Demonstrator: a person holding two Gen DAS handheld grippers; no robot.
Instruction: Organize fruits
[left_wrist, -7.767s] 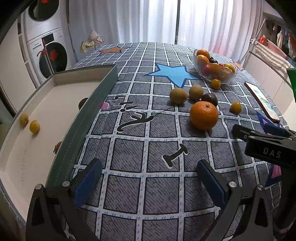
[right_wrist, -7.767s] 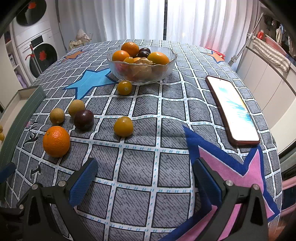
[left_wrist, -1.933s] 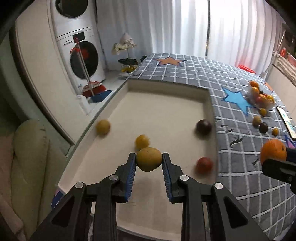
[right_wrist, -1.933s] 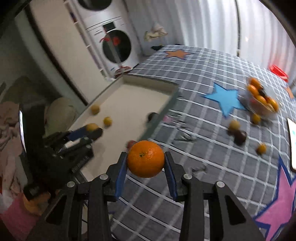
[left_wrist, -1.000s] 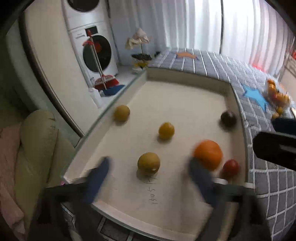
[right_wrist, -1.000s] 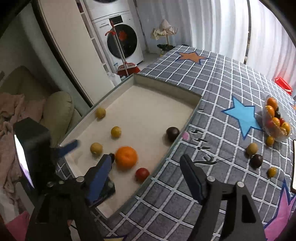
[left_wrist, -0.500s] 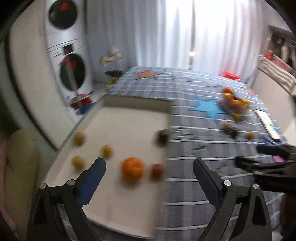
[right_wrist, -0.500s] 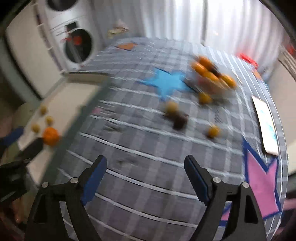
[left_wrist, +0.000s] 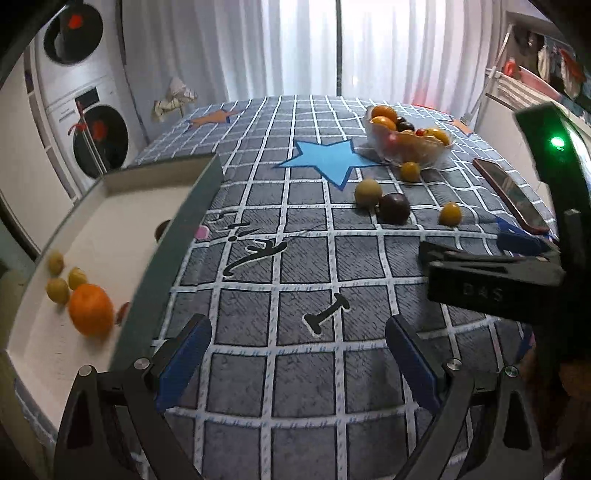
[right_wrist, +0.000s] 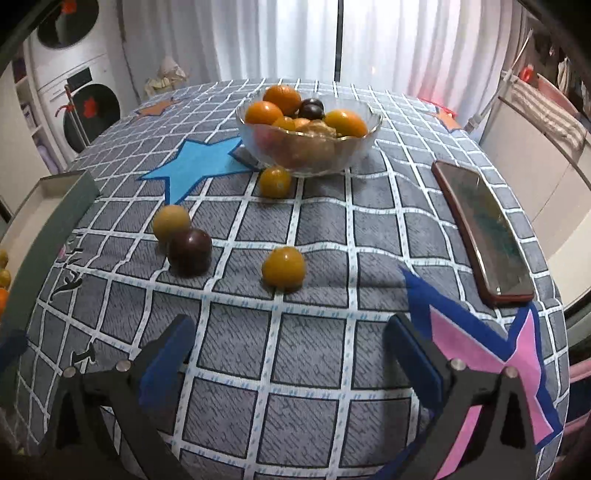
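Four loose fruits (right_wrist: 283, 272) on tablecloth (right_wrist: 314, 354)

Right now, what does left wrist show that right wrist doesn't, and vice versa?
Left wrist only: the tray interior with the big orange and small yellow fruits, plus the right gripper from the side.

Right wrist only: the whole phone and the pink star patch.

Both: glass bowl, dark plum, three loose yellow fruits on the cloth, and both grippers open and holding nothing.

Grey white-gridded tablecloth (right_wrist: 306, 354), blue star (right_wrist: 195, 164), dark purple plum (right_wrist: 189, 252).
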